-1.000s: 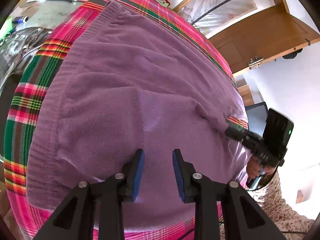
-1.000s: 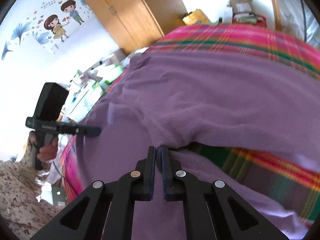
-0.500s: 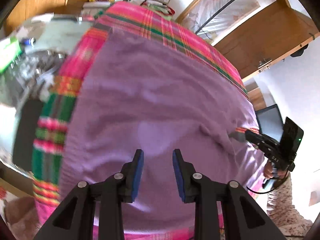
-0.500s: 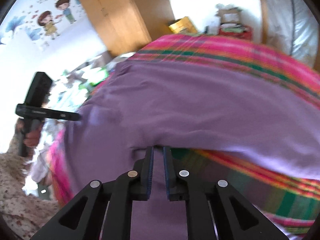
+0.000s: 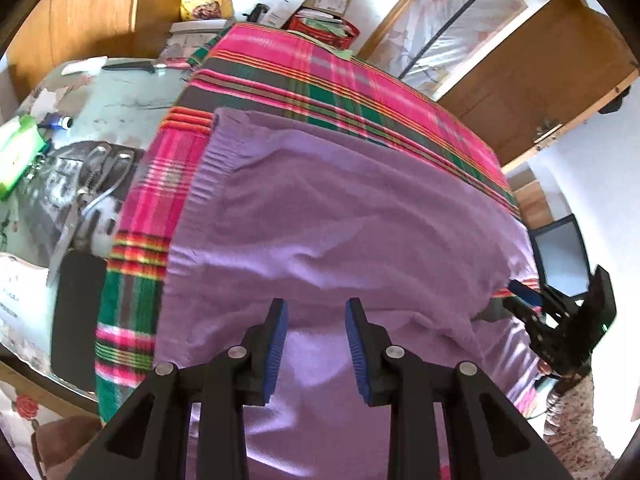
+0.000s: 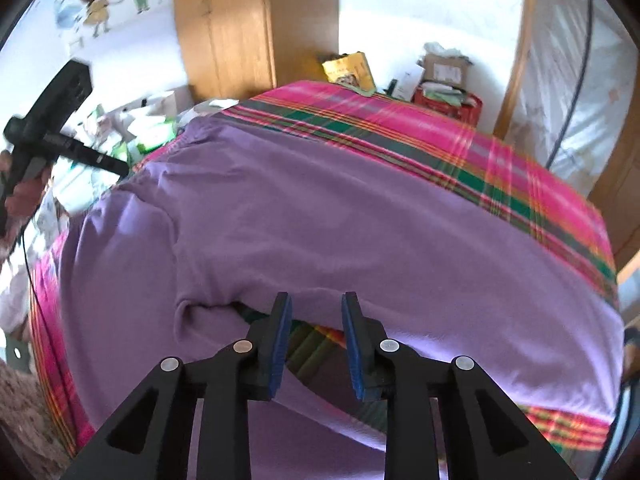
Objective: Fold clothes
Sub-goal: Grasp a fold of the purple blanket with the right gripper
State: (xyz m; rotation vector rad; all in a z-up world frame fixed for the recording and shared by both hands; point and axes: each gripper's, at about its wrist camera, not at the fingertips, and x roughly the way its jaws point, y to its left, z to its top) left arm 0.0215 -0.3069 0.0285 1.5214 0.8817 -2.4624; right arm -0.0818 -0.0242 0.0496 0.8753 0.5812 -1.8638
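Note:
A purple knit sweater (image 5: 340, 216) lies spread over a pink and green plaid blanket (image 5: 320, 80). Its ribbed hem runs down the left side in the left wrist view. My left gripper (image 5: 316, 312) hovers open above the sweater's near part, holding nothing. In the right wrist view the same sweater (image 6: 320, 216) fills the middle, with a fold edge lying over a strip of blanket just beyond my fingers. My right gripper (image 6: 316, 304) is open above that edge, nothing between its blue pads. Each gripper shows in the other's view: the right gripper (image 5: 560, 320), the left gripper (image 6: 60, 128).
A cluttered glass table (image 5: 80, 120) with tools, a knife and a dark phone (image 5: 76, 312) stands left of the blanket. Boxes and a red tin (image 5: 320, 28) sit at the far end. A laptop (image 5: 560, 256) and wooden doors (image 5: 540, 80) are on the right.
My right gripper was shut on the sweater's edge and has opened, releasing it. Both grippers have pulled back and risen, so more of the blanket and room shows.

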